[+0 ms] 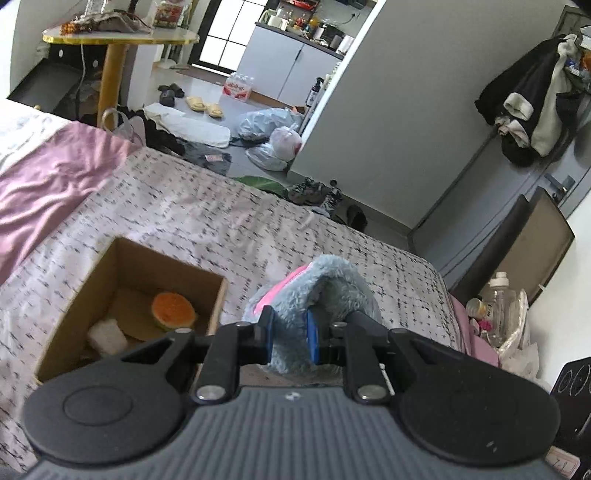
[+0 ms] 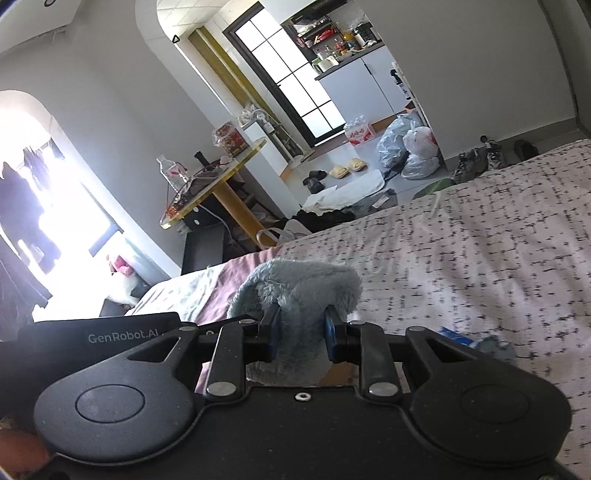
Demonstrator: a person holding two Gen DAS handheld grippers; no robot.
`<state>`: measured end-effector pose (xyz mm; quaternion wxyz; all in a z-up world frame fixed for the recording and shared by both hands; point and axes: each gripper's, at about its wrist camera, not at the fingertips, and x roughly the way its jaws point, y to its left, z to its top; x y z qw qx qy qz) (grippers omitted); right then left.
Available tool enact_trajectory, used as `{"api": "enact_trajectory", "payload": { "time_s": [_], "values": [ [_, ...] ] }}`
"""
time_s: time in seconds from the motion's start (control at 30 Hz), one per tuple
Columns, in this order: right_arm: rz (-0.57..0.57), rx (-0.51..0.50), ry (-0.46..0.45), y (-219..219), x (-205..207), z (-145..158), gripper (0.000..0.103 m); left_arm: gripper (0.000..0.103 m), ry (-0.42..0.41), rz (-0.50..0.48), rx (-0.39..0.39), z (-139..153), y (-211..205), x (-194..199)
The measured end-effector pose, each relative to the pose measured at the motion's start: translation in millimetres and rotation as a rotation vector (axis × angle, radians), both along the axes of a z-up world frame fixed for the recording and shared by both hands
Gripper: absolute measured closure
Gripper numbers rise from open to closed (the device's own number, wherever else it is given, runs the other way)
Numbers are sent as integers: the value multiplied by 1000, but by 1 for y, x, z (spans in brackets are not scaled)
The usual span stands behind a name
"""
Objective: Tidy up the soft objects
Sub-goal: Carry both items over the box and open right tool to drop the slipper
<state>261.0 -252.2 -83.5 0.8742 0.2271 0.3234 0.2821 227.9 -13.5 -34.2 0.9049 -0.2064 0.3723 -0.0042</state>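
Observation:
My left gripper (image 1: pixel 290 334) is shut on a fluffy grey-blue plush (image 1: pixel 332 284) with a pink patch, held above the bed. My right gripper (image 2: pixel 301 332) is shut on fluffy grey-blue plush (image 2: pixel 299 291) too; I cannot tell whether it is the same toy. An open cardboard box (image 1: pixel 218 295) sits on the bed to the left of the left gripper. Inside it lie an orange round soft toy (image 1: pixel 173 310) and a white soft piece (image 1: pixel 108 336).
The bed has a white patterned sheet (image 1: pixel 207 206) and a pink blanket (image 1: pixel 48 177) at the left. A round yellow-edged table (image 1: pixel 122 35) stands beyond the bed. Bags (image 1: pixel 273 129), slippers and shoes lie on the floor. Bottles (image 1: pixel 498 295) stand at the bed's right.

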Motion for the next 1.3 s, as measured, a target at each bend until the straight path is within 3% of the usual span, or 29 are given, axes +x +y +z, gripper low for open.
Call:
{"api": "enact_trajectory", "payload": {
  "time_s": [0.37,0.9,1.2,1.3],
  "values": [
    [44,-11,15,54,18,2,79,86,3,48,-25,-2,55,13],
    [116,-91,110,129,40,-33,79,86,90,118,-66,-53,130,30],
    [121,-125,147,150,43,-48,79,86,133,130,-57,-71,145,38],
    [116,-152,166,153,45,-51,74,85,147,147,-60,-77,149,40]
  ]
}}
